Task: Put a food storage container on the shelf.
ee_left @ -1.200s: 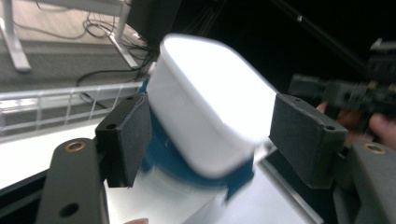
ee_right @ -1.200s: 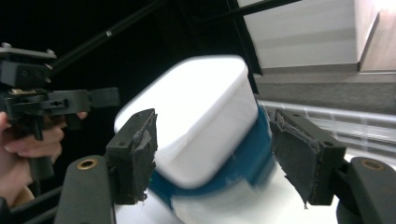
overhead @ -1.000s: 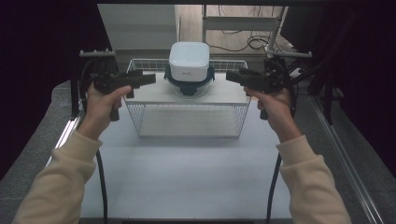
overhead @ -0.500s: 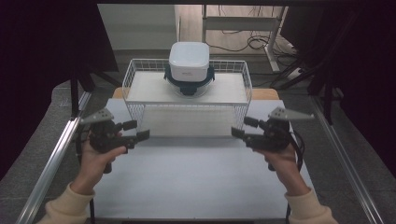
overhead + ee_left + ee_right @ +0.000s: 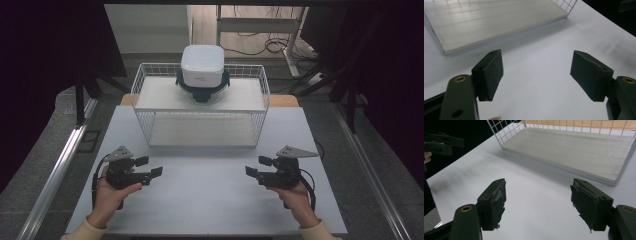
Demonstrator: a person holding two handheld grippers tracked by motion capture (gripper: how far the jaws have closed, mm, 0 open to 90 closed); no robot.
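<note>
A white table [image 5: 210,200] is seen bearing a wire rack [image 5: 200,107] topped by a lidded container [image 5: 202,70], while the left claw [image 5: 150,172] and right claw [image 5: 255,169], both spread empty, appear poised for a forward reach.

A white square-lidded container [image 5: 202,65] with a dark teal collar sits on a white wire-grid rack [image 5: 141,92] fitted with pale off-white boards, over a plain pale grey tabletop [image 5: 210,200] edged by light wood at the back. Both handheld tools, the left gripper [image 5: 149,167] and the right gripper [image 5: 258,166], are black with grey triangular plates, brass-coloured screws and dark pads. Cream sleeves [image 5: 82,231] show below.
</note>
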